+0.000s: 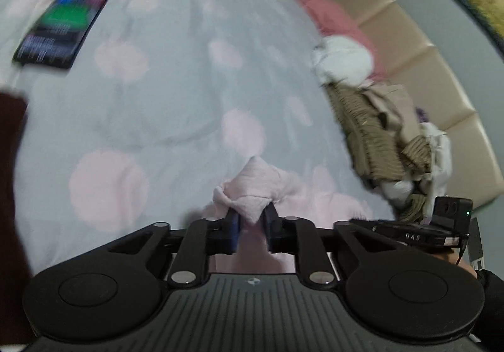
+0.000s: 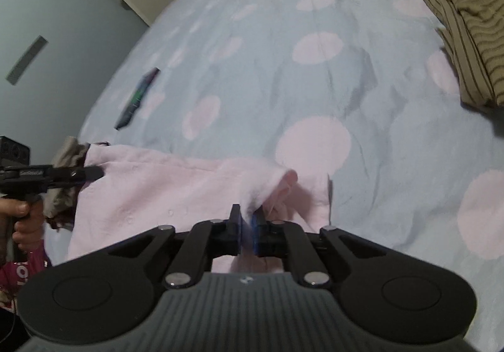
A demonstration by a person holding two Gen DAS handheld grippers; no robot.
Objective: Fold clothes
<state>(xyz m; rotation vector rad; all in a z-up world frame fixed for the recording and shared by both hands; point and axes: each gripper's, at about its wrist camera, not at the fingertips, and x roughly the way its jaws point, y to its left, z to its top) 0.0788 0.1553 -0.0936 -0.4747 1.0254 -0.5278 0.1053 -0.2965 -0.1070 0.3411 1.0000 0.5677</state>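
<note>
A pale pink garment (image 2: 163, 188) lies spread on the bed's near edge. My left gripper (image 1: 252, 219) is shut on a bunched corner of the pink garment (image 1: 252, 191). My right gripper (image 2: 248, 221) is shut on another edge of it, where the cloth folds up into a ridge. The left gripper also shows at the left of the right wrist view (image 2: 63, 175), at the garment's far end. The right gripper shows at the right edge of the left wrist view (image 1: 419, 235).
The bed has a light blue cover with pink dots (image 2: 315, 68). A pile of clothes, brown striped (image 1: 371, 137), white (image 1: 343, 59) and pink (image 1: 330, 14), lies along the beige headboard (image 1: 425, 68). A phone (image 1: 63, 27) lies on the cover. A wardrobe (image 2: 47, 21) stands beyond the bed.
</note>
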